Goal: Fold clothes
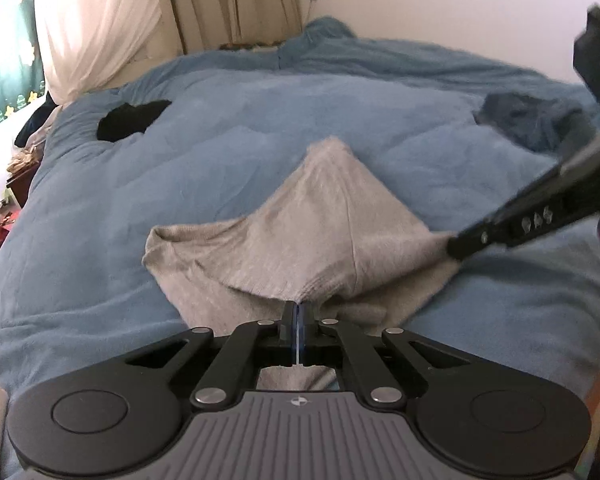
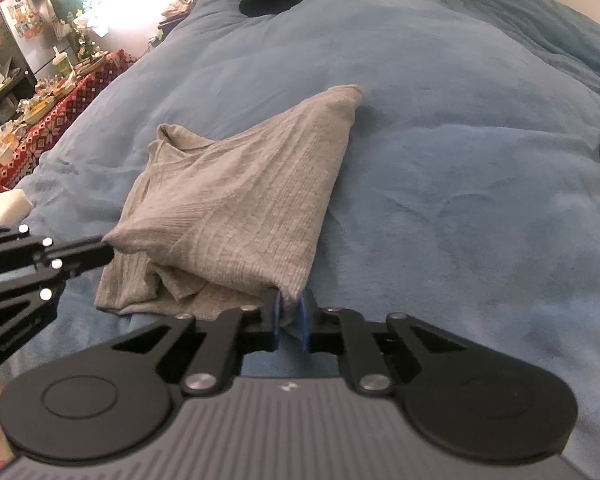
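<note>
We see a blue blanket covering the bed, our grey top mid-bed, its hem pinched by both the left gripper and the right gripper, black garment at ten o'clock.

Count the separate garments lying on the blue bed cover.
3: a grey ribbed knit garment held centrally, a small black garment far left, a crumpled dark blue garment far right. Others may be hidden.
</note>
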A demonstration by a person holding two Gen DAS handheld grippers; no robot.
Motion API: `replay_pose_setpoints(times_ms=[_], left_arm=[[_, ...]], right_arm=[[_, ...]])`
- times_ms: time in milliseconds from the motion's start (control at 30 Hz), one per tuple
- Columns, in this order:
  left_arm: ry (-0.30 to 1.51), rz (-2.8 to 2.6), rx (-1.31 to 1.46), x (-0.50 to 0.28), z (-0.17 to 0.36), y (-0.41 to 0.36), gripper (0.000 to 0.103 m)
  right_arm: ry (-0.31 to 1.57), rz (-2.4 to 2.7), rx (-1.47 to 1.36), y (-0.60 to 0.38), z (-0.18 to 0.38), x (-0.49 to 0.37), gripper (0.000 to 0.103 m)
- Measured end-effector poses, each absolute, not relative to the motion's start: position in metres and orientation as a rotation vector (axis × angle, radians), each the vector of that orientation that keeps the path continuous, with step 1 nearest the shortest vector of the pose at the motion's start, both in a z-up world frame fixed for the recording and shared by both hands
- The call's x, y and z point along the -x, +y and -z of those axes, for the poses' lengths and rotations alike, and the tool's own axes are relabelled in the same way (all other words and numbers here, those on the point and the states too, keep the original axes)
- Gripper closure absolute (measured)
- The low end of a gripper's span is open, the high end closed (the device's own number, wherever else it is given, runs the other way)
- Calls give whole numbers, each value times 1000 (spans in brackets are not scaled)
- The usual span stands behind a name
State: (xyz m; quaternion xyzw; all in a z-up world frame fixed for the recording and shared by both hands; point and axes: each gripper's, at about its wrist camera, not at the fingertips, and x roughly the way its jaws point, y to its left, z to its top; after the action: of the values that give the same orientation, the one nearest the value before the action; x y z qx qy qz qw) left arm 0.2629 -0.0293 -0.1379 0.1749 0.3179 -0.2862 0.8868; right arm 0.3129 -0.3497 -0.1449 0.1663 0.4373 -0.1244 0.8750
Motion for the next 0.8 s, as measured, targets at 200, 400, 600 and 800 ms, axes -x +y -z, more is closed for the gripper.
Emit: replay_pose_setpoints(times_ms=[200, 400, 600, 800], left_arm=[[800, 531, -363, -281, 183, -28, 103], [832, 516, -237, -283, 171, -7, 96], [919, 498, 107, -292, 159, 49, 89], [994, 463, 301, -304, 179, 70, 88]], right_arm=[[949, 249, -344, -350, 156, -312, 92], [939, 221, -377, -356, 152, -300, 83], [895, 209, -530, -378, 148, -295, 83], [864, 232, -594, -385, 148, -309, 82]])
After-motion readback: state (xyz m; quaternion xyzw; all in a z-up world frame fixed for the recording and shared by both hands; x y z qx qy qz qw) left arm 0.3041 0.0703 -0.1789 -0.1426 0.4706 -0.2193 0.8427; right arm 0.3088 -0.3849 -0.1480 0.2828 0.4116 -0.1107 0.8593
